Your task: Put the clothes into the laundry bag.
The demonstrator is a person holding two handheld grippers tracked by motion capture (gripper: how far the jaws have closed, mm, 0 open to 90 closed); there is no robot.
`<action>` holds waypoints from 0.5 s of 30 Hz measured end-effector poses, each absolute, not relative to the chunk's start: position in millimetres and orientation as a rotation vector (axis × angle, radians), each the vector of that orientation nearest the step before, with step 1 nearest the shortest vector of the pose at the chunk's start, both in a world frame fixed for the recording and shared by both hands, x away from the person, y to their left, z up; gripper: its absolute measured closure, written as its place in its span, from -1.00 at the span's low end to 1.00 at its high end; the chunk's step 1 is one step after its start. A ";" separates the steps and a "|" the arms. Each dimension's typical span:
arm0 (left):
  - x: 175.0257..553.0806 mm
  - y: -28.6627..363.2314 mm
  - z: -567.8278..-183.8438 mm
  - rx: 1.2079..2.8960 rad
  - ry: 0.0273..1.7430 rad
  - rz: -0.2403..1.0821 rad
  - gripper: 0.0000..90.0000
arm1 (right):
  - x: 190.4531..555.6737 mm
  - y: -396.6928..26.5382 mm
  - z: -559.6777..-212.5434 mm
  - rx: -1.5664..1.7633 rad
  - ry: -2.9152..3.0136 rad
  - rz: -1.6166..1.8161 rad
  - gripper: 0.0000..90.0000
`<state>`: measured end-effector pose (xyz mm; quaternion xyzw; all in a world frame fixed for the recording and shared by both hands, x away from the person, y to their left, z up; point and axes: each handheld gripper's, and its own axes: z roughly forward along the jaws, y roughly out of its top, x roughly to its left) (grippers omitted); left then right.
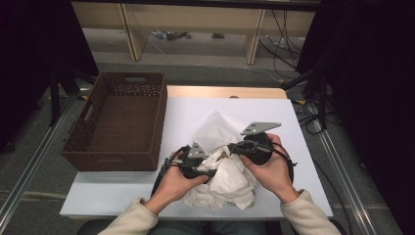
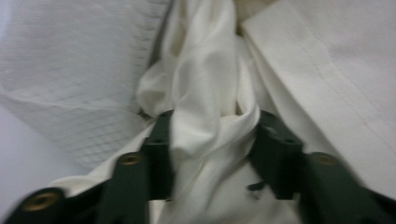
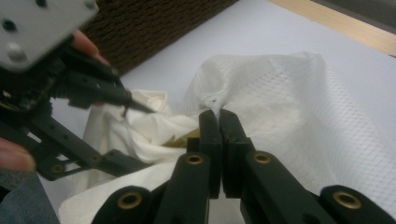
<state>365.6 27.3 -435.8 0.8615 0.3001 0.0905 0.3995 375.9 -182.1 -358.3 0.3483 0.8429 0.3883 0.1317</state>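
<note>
Crumpled white cloth garment (image 1: 222, 183) lies at the worktop's (image 1: 122, 188) near edge, 6 o'clock, half over a white mesh fabric bag (image 1: 215, 129) toward centre. Left gripper (image 1: 208, 169) fingers (image 2: 159, 144) stand part-open around a bunched fold of the garment; contact unclear through blur. Right gripper (image 3: 218, 116) fingers closed together, pinching the bag's mesh edge. Open worktop at 12 and 3 o'clock. Dark brown woven rectangular basket (image 1: 117, 122) flanks the 9 o'clock edge. Hands hide the garment's middle.
</note>
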 end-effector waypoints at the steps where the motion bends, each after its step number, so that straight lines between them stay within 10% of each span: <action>1: 364.0 24.5 -434.3 2.185 0.753 0.234 0.47 | 376.4 -181.3 -359.7 1.003 2.457 1.130 1.00; 15: 334.4 3.3 -383.3 1.969 0.682 0.261 0.79 | 371.2 -179.2 -354.2 0.980 2.457 1.161 1.00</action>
